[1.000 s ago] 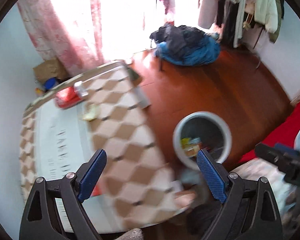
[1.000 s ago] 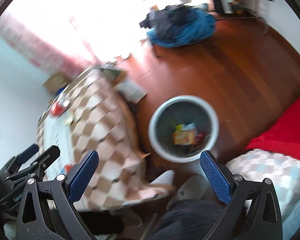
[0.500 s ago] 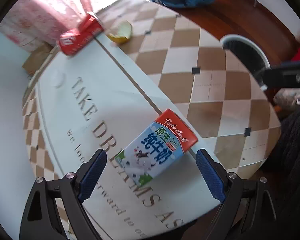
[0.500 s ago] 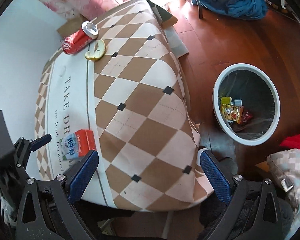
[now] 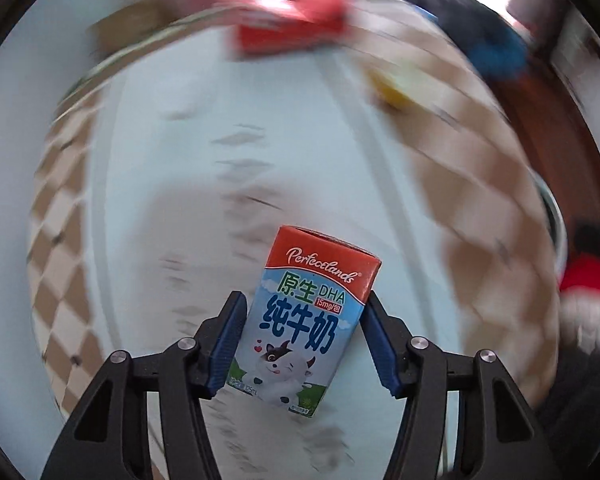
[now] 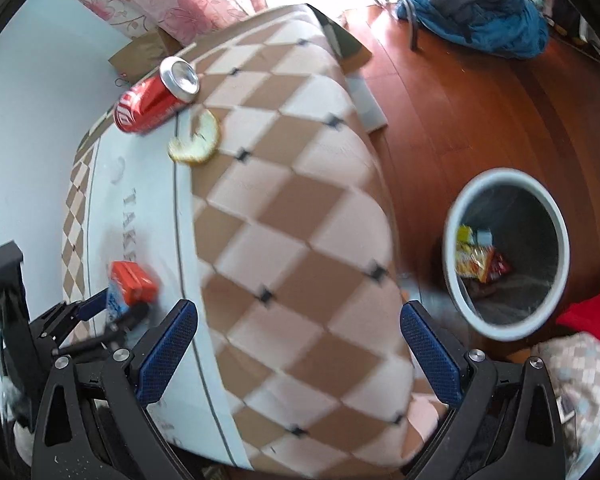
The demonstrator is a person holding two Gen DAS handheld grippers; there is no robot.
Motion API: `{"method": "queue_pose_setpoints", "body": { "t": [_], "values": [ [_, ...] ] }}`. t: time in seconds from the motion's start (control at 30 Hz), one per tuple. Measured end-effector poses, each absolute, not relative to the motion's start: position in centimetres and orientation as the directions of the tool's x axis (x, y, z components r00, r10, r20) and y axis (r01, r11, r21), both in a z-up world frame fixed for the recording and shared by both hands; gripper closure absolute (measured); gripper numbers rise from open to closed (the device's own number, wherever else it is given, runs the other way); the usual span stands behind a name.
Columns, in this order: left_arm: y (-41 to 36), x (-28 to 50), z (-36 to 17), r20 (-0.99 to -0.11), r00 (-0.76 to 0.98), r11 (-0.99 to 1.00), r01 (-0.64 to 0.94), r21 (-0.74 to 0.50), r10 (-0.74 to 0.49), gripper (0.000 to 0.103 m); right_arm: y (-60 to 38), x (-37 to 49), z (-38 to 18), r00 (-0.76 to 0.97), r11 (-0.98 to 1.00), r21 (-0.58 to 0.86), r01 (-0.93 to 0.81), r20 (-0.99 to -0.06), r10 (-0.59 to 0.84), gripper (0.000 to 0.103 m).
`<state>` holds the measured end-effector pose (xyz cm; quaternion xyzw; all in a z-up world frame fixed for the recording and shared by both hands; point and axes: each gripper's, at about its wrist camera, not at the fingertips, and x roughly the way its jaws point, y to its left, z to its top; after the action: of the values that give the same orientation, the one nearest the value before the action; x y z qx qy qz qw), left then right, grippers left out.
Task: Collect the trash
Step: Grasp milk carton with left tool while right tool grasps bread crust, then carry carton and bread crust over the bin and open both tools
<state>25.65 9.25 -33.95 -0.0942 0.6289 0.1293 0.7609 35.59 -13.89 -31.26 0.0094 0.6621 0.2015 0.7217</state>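
Note:
A small milk carton [image 5: 306,330] with a red top and blue print sits between the blue pads of my left gripper [image 5: 302,340], which is shut on it just above the tablecloth. The carton also shows in the right wrist view [image 6: 128,286], held by the left gripper [image 6: 116,312]. A red soda can [image 6: 156,94] lies on its side at the far end of the table, with a yellowish food scrap [image 6: 196,138] beside it. My right gripper [image 6: 296,350] is open and empty over the table's near edge. A white trash bin [image 6: 508,252] with wrappers stands on the floor to the right.
The table carries a brown and white diamond cloth [image 6: 300,220]. A blue and black clothes pile [image 6: 476,8] lies on the wooden floor at the back. A cardboard box [image 6: 144,50] stands behind the table. A red cushion [image 6: 592,312] lies at the right.
My left gripper has closed in on the milk carton and gripped it; the carton now stands upright between the pads. The right gripper has shifted slightly, still open.

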Motion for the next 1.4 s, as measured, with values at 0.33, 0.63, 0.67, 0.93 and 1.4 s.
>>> {"method": "queue_pose_setpoints", "body": {
  "t": [0.33, 0.63, 0.67, 0.93, 1.4],
  "values": [
    [18.9, 27.5, -35.1, -0.975, 0.178, 0.788, -0.616, -0.004, 0.134, 0.050, -3.8, 43.3, -32.8, 0.062, 0.902, 0.281, -0.327, -0.946, 0.317, 0.001],
    [17.8, 28.1, -36.1, -0.972, 0.161, 0.817, -0.575, 0.049, 0.172, 0.052, 1.0, 43.6, -35.7, 0.085, 0.877, 0.207, -0.434, -0.959, 0.269, 0.009],
    [17.5, 28.2, -36.0, -0.969, 0.165, 0.818, -0.572, 0.056, 0.182, 0.055, 1.1, 43.4, -35.9, 0.087, 0.876, 0.202, -0.438, -0.960, 0.265, 0.016],
    [15.1, 28.4, -33.9, -0.955, 0.182, 0.824, -0.558, 0.096, 0.235, 0.055, 2.1, 42.1, -34.9, 0.204, 0.851, 0.108, -0.514, -0.948, 0.244, 0.067],
    [9.3, 24.9, -22.4, -0.882, 0.376, 0.851, -0.523, 0.051, 0.284, 0.055, -5.0, 36.8, -27.0, 0.245, 0.826, 0.246, -0.506, -0.878, 0.412, 0.071]
  ]
}}
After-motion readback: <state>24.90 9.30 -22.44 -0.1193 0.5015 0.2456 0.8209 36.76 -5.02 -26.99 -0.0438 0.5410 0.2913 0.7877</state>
